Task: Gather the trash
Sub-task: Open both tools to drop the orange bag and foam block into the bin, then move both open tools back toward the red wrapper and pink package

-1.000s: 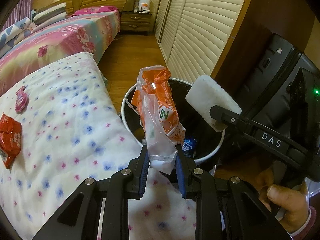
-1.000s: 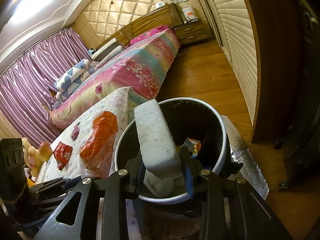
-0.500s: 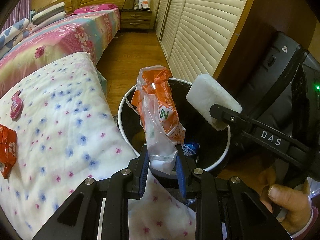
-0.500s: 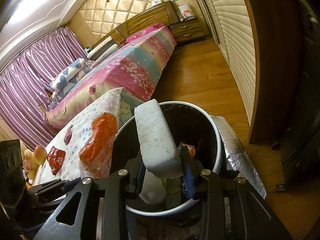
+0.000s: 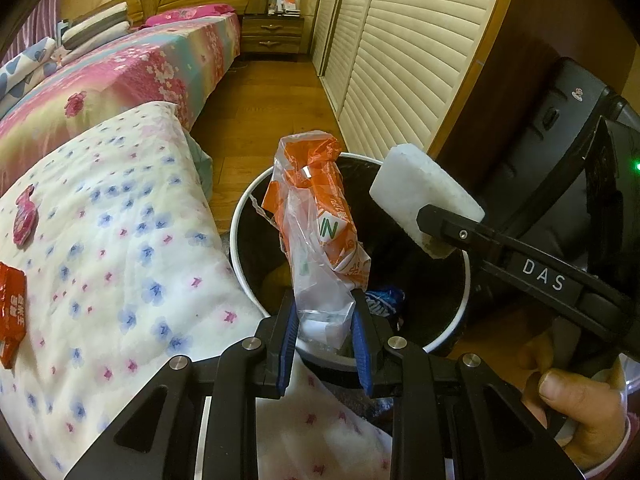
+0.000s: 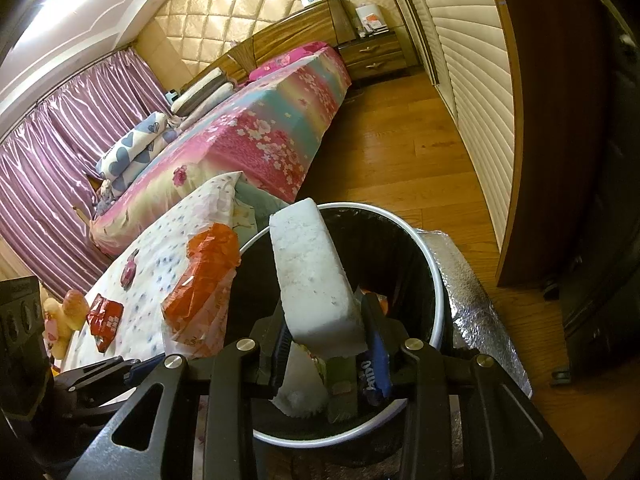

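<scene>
My left gripper [image 5: 325, 322] is shut on an orange-and-clear plastic wrapper [image 5: 318, 224] and holds it upright over the near rim of the round white-rimmed trash bin [image 5: 250, 200] lined with a black bag. The wrapper also shows in the right wrist view [image 6: 200, 292]. My right gripper [image 6: 326, 344] is shut on a white foam block [image 6: 314, 276] and holds it above the open bin [image 6: 434, 276]. The block shows in the left wrist view [image 5: 424, 200] over the bin's right side. Several wrappers lie inside the bin.
A flowered quilt [image 5: 100, 240] beside the bin carries a red packet [image 5: 12, 316] and a pink wrapper [image 5: 25, 220]. A bed [image 5: 120, 72], nightstand [image 5: 272, 34], louvred wardrobe doors [image 5: 404, 48], dark suitcase [image 5: 532, 168] and a silver mat [image 6: 476, 296] surround the bin on wooden floor.
Both grippers have moved forward with their loads, further over the bin opening. The red packet on the quilt has slid toward the left edge of view. Both grips are unchanged.
</scene>
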Available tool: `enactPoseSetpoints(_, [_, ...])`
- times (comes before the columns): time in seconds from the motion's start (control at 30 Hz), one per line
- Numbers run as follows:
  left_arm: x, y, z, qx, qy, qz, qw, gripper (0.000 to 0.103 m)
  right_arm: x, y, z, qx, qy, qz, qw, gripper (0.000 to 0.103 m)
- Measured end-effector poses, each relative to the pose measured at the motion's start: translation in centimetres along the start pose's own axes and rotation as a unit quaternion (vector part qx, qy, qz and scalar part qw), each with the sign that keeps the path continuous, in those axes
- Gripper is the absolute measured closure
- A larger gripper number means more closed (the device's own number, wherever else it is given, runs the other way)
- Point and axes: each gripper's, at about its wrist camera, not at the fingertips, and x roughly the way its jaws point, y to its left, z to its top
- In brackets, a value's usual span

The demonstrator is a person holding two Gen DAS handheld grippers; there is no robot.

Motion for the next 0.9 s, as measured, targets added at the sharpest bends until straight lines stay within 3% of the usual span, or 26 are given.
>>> enactPoseSetpoints(0.33, [-0.1,0.1,-0.1,0.002,-0.003,-0.003,1.0000,0.078,0.3,-0.2,0.3,0.003,-0.001,-0.002,1.000,0.067])
enactPoseSetpoints(0.47, [-0.7,0.0,-0.2,0.006,-0.012,0.001,0.9999,0.068,0.2,-0.3,0.5,0.006,-0.004,-0.004,1.000,0.063])
enactPoseSetpoints(0.57, [-1.5,0.2,-0.7,0.004,-0.022,0.005,0.9997,0.057,-0.1,-0.3,0.6,0.009,-0.010,-0.004,1.000,0.052])
enactPoseSetpoints(0.63, [-2.0,0.5,-1.2,0.000,-0.026,0.007,0.9996,0.057,-0.4,-0.2,0.5,0.010,-0.014,-0.004,1.000,0.043])
enactPoseSetpoints(0.7, [-2.6,1.0,-1.8,-0.008,-0.029,0.007,0.9995,0.055,-0.6,0.1,0.3,0.010,-0.017,-0.001,1.000,0.042])
enactPoseSetpoints(0.83, [-3.8,2.2,-3.4,-0.032,-0.036,0.015,0.9987,0.052,-1.0,1.2,-0.3,0.005,-0.020,0.010,1.000,0.028])
enactPoseSetpoints(0.9, [-4.4,3.1,-4.3,-0.048,-0.038,0.019,0.9980,0.050,-1.0,1.9,-0.6,-0.001,-0.018,0.016,1.000,0.026])
